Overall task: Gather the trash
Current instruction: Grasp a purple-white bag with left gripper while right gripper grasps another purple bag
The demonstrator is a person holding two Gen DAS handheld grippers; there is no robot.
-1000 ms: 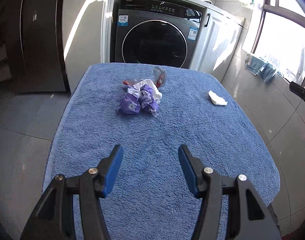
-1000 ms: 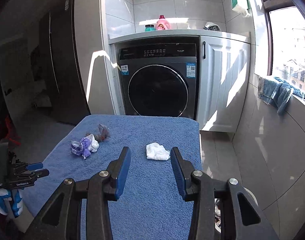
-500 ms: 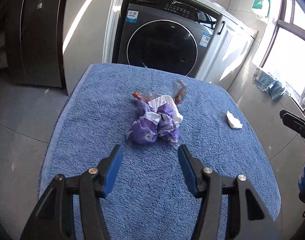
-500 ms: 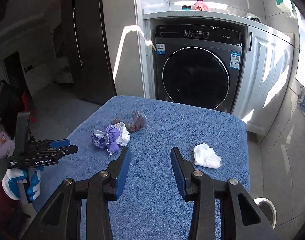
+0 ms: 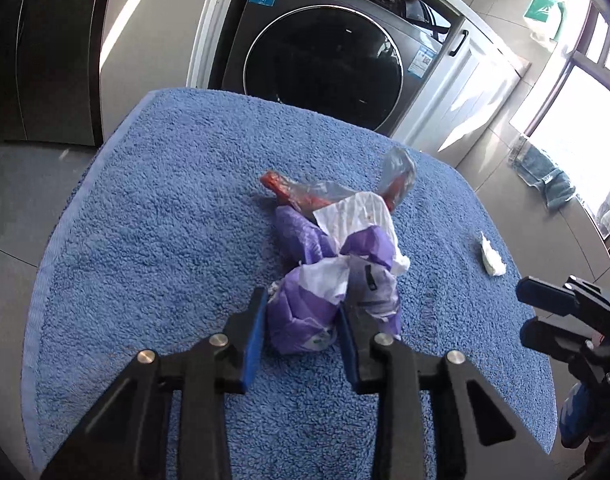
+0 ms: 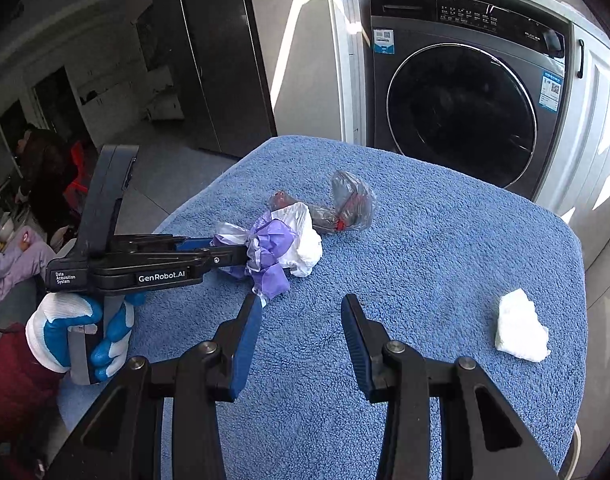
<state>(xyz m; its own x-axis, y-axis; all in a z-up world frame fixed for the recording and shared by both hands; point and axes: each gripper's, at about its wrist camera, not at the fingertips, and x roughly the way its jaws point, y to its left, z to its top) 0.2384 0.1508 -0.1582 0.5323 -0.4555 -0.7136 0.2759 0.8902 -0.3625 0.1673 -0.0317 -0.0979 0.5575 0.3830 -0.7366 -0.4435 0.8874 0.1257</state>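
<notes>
A crumpled purple and white wrapper [image 5: 305, 312] lies on the blue towel [image 5: 145, 220]; it also shows in the right wrist view [image 6: 273, 252]. My left gripper [image 5: 303, 312] has its jaws closed in on both sides of the wrapper's near end; it also shows in the right wrist view [image 6: 241, 254]. A clear plastic bag with red bits [image 5: 317, 194] lies just behind the wrapper. A white crumpled tissue [image 6: 521, 326] lies at the towel's right side. My right gripper [image 6: 301, 316] is open and empty above the towel, near the wrapper.
A dark front-loading washing machine [image 5: 325, 44] stands behind the towel-covered table. White cabinet doors [image 5: 465, 92] stand to its right. A blue cloth [image 5: 545, 172] hangs by the window. A dark fridge [image 6: 217, 48] stands at the left.
My left gripper moved forward to the purple wrapper and its jaws narrowed around it. My right gripper swung left, so the tissue now lies to its right.
</notes>
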